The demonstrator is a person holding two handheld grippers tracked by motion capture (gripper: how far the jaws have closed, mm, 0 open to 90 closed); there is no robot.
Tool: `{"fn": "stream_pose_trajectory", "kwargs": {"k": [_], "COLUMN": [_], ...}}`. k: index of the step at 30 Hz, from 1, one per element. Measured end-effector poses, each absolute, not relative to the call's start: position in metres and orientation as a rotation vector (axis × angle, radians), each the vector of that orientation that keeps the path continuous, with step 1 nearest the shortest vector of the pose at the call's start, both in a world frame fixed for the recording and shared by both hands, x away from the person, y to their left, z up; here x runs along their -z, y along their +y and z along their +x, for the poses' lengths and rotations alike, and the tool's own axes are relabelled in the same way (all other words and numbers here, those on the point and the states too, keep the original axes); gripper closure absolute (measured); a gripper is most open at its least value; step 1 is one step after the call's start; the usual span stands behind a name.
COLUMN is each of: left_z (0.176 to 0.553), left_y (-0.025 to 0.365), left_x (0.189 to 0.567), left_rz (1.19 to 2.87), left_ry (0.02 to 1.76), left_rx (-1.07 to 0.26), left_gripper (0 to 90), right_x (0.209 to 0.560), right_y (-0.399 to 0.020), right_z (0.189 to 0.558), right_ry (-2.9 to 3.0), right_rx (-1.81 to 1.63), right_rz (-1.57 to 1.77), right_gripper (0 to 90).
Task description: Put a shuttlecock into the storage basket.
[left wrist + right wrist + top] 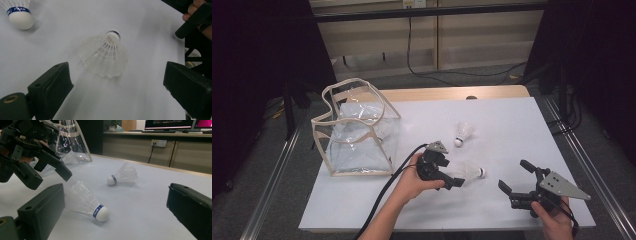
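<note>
- Where the left gripper [451, 176] hung over the table, the near shuttlecock [472, 171] lay on its side just ahead of the gripper's spread jaws, touching neither.
- In the left gripper view this shuttlecock [105, 56] sat between and a little beyond the two jaws, feather skirt toward the gripper, cork pointing away.
- In the high view its long axis ran left to right across the white table [522, 125], cork to the right, so the gripper would have met the skirt first.
- The left gripper was released and empty, and it was plainly the nearer of the two; I judged it would only need to ease forward and close across the skirt.
- The right gripper [517, 176] stood further right and nearer the table's front edge, jaws wide and holding nothing, well apart from the shuttlecock [88, 202].
- A second shuttlecock [463, 133] lay farther back on the table, apart from the first.
- At the far left stood a clear bag [357, 130] with pale trim, its mouth open upward.
</note>
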State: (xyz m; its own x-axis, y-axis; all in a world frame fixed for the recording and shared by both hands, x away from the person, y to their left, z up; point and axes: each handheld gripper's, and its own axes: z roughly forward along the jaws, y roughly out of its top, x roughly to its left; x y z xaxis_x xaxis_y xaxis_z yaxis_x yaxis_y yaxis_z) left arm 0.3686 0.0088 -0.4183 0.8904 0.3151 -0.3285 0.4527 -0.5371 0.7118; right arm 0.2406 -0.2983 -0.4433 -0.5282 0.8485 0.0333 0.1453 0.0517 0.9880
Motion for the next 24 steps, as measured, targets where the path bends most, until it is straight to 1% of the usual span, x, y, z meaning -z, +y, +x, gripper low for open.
{"fn": "stream_pose_trajectory", "kwargs": {"k": [17,24], "left_z": [0.366,0.364], "left_y": [-0.001,-0.005], "left_x": [0.422,0.425], "left_rz": [2.177,2.194], "left_ry": [0.544,0.540], "left_rx": [0.187,0.174], "left_gripper": [9.4,12.1], "right_x": [0.443,0.443], "right_y": [-0.300,-0.300], "right_z": [0.239,0.240], "right_ry": [1.733,1.732], "right_rx": [-1.526,-1.525], "right_rz": [1.003,0.999], "right_gripper": [1.5,1.5]}}
